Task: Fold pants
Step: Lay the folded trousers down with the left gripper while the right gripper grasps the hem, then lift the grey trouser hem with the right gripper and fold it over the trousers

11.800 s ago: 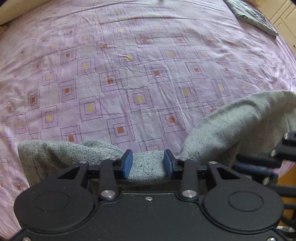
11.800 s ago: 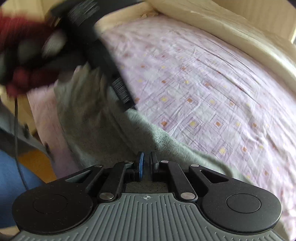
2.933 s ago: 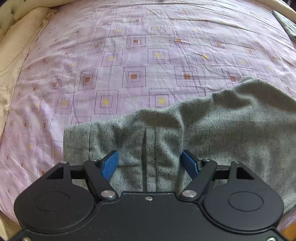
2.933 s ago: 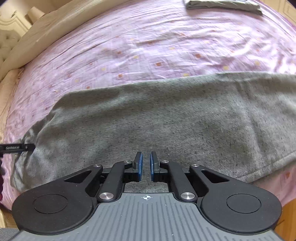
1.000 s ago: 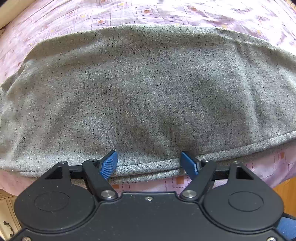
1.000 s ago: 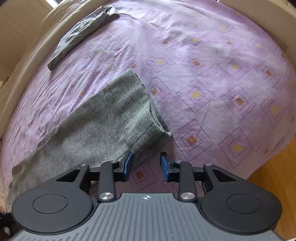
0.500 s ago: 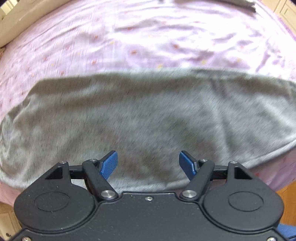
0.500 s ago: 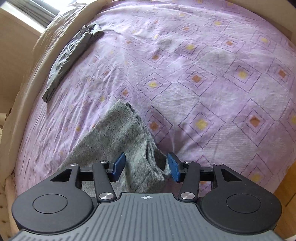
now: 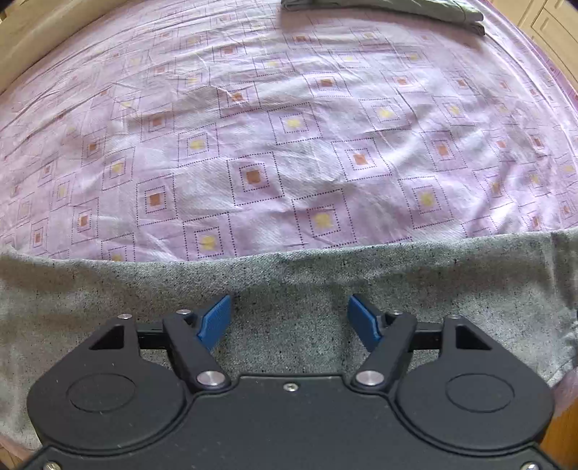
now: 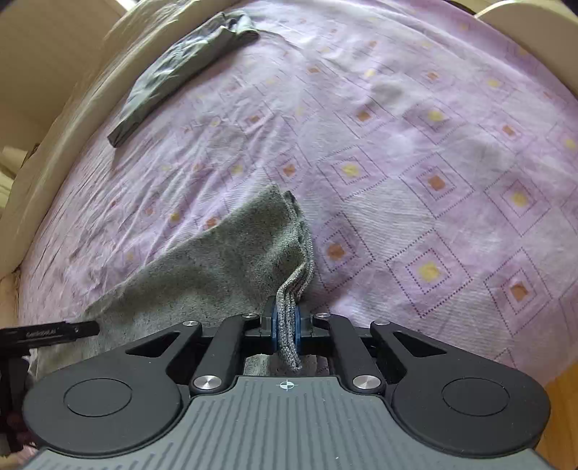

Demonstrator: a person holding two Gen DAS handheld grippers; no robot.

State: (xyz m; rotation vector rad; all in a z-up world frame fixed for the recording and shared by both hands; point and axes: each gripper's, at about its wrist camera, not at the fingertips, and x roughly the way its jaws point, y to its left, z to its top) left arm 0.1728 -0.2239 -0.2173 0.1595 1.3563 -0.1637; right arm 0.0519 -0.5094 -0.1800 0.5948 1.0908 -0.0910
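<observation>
Grey knit pants (image 9: 108,289) lie flat along the near edge of the purple patterned bedsheet (image 9: 289,144). My left gripper (image 9: 289,320) hovers over the pants' long edge. Its jaws are closing, and its blue pads (image 9: 216,320) stand well apart without pressing the cloth, so it is open. In the right wrist view the leg end of the pants (image 10: 216,260) rises from the sheet. My right gripper (image 10: 285,325) has its jaws closing, with the pads pinching the layered cuff edge between them.
A folded dark grey-green garment (image 9: 383,7) lies at the far side of the bed, also visible as the dark garment (image 10: 180,72) in the right wrist view. A cream padded bed frame (image 10: 54,108) rims the mattress. Wooden floor (image 10: 563,415) shows past the near edge.
The right gripper's jaws went from wide around the cuff to pinched on it, lifting the cuff. The left gripper moved across the pants, which now fill only the bottom of its view.
</observation>
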